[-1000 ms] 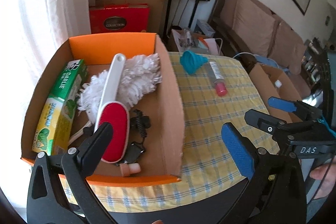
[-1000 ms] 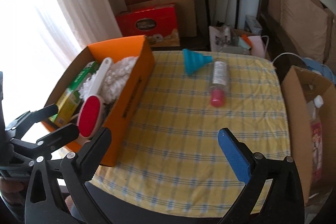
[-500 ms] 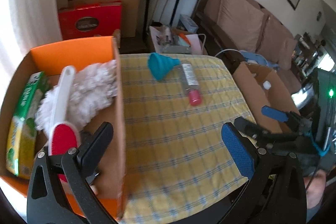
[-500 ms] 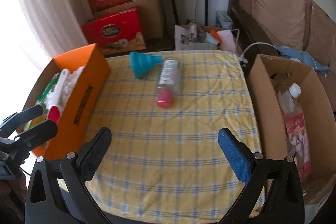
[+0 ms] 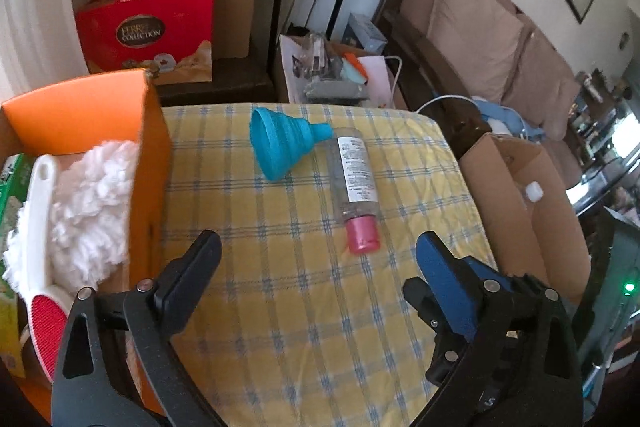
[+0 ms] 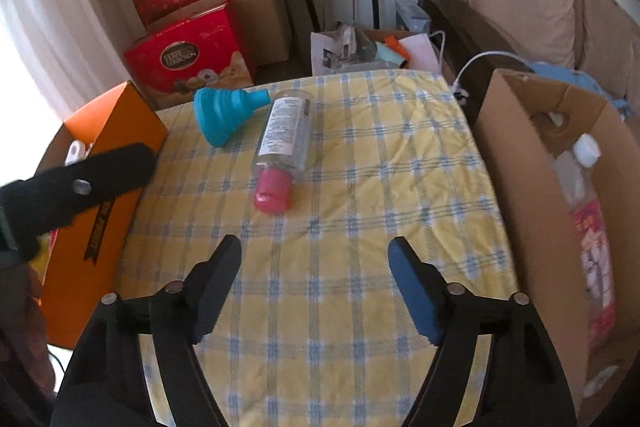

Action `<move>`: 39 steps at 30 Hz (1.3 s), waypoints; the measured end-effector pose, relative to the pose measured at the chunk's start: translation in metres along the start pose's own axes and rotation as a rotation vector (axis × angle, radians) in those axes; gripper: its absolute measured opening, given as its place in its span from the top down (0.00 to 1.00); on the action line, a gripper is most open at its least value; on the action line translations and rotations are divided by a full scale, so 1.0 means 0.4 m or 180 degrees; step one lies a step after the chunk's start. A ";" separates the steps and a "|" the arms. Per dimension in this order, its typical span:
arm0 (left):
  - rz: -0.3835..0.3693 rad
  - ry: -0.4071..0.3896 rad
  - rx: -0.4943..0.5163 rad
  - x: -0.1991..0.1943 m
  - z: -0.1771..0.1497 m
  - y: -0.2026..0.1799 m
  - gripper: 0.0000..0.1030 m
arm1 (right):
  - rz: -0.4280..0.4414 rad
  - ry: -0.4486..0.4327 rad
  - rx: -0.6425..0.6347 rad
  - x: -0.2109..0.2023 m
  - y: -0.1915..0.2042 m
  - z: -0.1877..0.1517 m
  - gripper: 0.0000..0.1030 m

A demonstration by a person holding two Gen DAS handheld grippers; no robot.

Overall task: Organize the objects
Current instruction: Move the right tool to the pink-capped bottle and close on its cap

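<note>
Yellow checked tablecloth (image 6: 360,187) lies bare before us, bottle (image 6: 282,147) and funnel (image 6: 222,111) touching mid-table between orange box (image 6: 100,187) and, seemingly off-edge, cardboard box (image 6: 532,187); left gripper (image 5: 318,251) and right gripper (image 6: 314,255) hover spread, empty.

Yellow checked table (image 6: 360,187), blue funnel (image 6: 218,115), pink-capped bottle (image 6: 282,143) lying down, orange box (image 6: 100,211) at left edge

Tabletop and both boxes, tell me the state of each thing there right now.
Bottle: on its side, pink cap on.
Blue funnel: tipped over, beside the bottle.
Orange box: open, holding items.
Brown box: open.
Left claw: open.
Right claw: open.
</note>
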State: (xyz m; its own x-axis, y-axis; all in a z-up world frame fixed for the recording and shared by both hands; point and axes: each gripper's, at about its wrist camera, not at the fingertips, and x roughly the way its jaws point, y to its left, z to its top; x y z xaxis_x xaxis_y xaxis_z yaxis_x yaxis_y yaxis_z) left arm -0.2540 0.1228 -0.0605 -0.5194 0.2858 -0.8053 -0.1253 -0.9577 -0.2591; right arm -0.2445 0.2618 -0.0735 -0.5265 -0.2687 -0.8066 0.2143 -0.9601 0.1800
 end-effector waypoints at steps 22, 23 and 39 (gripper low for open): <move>0.0207 -0.0188 0.0028 0.031 0.067 -0.009 0.19 | 0.0424 0.0127 0.0212 0.177 0.021 0.058 0.73; 0.0206 -0.0185 0.0023 0.031 0.066 -0.009 0.19 | 0.0426 0.0127 0.0223 0.178 0.020 0.057 0.74; -0.0142 0.0173 0.0116 0.064 0.045 -0.062 0.19 | 0.0360 0.0262 0.0086 0.056 -0.040 -0.033 0.75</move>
State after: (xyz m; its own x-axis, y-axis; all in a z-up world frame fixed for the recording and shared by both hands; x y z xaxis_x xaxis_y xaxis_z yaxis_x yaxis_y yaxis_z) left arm -0.2793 0.1531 -0.0651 -0.4662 0.3288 -0.8213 -0.1786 -0.9442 -0.2767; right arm -0.2487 0.2721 -0.1018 -0.4308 -0.3689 -0.8236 0.2456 -0.9261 0.2864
